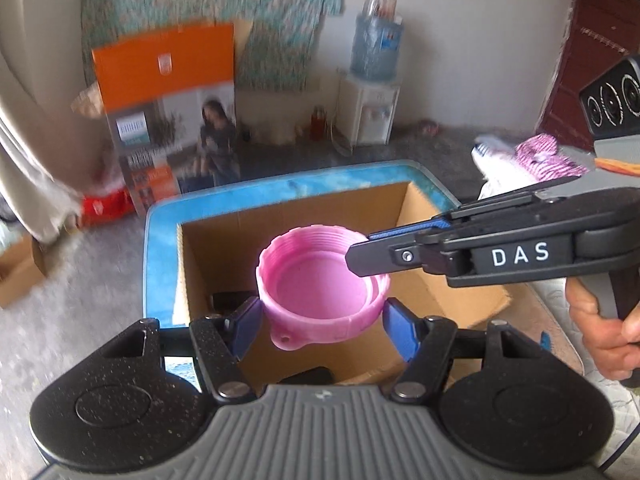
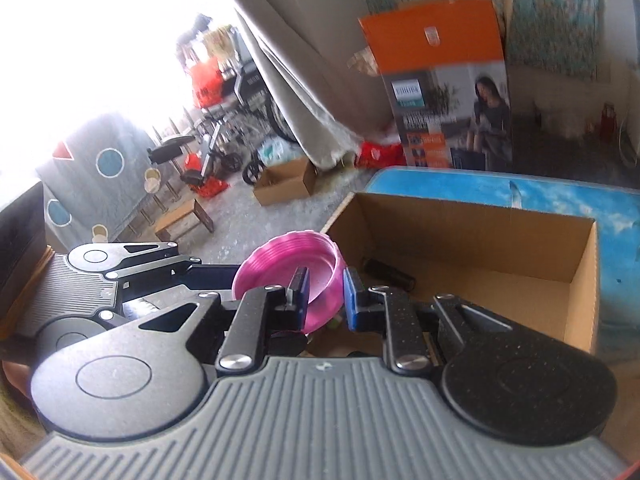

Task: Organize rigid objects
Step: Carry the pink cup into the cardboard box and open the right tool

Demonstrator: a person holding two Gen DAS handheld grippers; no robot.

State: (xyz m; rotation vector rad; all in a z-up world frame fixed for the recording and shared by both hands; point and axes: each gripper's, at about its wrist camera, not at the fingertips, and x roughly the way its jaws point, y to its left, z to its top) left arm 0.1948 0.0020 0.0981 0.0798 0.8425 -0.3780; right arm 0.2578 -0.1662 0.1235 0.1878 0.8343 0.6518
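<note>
Pink ribbed plastic lid (image 1: 320, 280) — right tongs (image 2: 326, 296) pinch rim, left tongs (image 1: 320, 320) released — above cardboard box (image 1: 420, 208).

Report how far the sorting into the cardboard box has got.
Done: a dark cylindrical item already lies on the floor of the cardboard box. In hand: the pink lid hangs above the open box, the right claw pinching its rim, one finger inside and one outside, while the left claw stands open on either side of it. Left: lowering and releasing the lid; other remaining items cannot be seen.
</note>
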